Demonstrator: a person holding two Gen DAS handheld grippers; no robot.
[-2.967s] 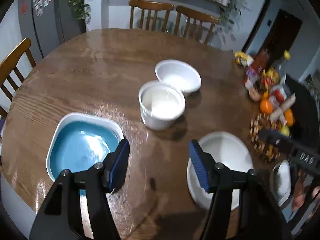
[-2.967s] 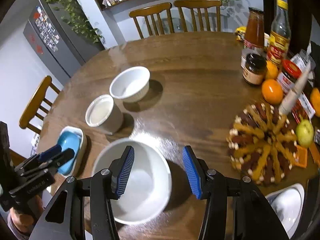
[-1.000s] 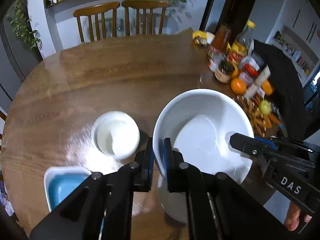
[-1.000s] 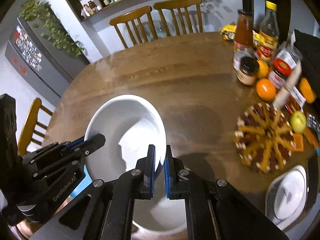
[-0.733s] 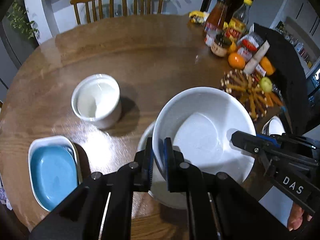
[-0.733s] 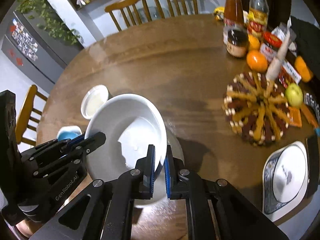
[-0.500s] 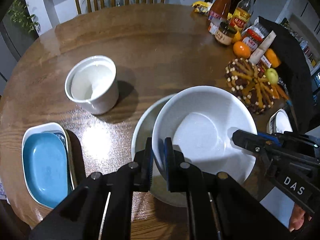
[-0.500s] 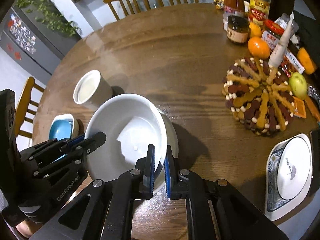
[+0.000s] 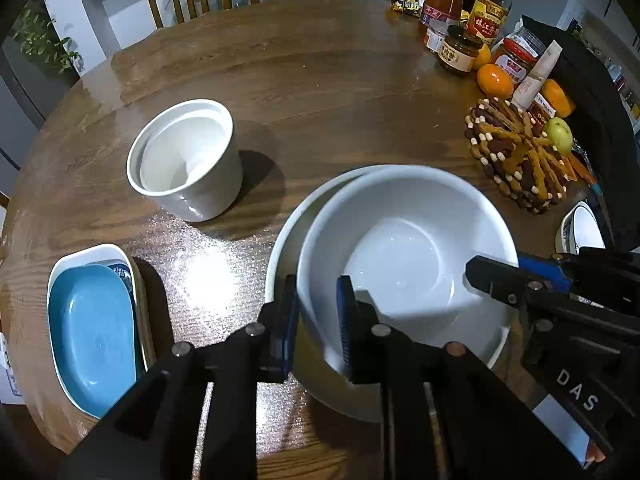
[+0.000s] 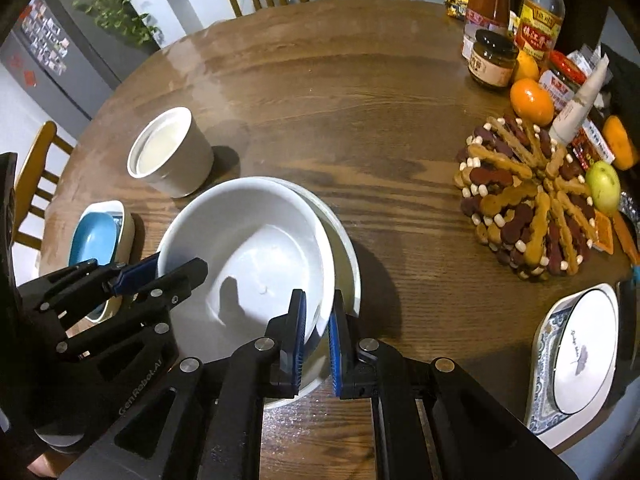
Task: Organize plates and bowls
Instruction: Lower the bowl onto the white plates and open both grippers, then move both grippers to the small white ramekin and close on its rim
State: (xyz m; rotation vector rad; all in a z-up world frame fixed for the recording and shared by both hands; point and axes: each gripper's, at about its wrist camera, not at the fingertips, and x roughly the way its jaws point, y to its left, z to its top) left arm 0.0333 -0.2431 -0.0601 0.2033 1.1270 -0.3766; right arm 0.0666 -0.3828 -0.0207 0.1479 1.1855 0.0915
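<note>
White bowl sitting down inside a wider white bowl, nested off-centre, crowded toward the wider one's right wall. Rims not level with each other; cannot tell whether fully seated or still carried a little.

Left hand-held gripper straddling the inner bowl's near-left rim, one pad outside, one inside. Small gap between pads and wall in the left wrist view, so probably slack, not pinching. Right hand-held gripper on the opposite rim, pads close on either side of the wall; cannot tell whether clamped or just freed. Two grips on opposite rims: likely to keep a broad, slippery bowl level on the way down, no tipping against the one beneath.

Outward from the stacked bowls: tall white cup up and to the left, apart from them. Blue dish further left at the worktop edge, lying in a white tray; a patterned rim shows beneath the blue. Right of the bowls, woven trivet, then oranges, green apple, jars, bottles. Patterned plate near-right of the bowls at the worktop edge, unstacked.

Judgement: stacking step nearly done; plate and cup still loose.
</note>
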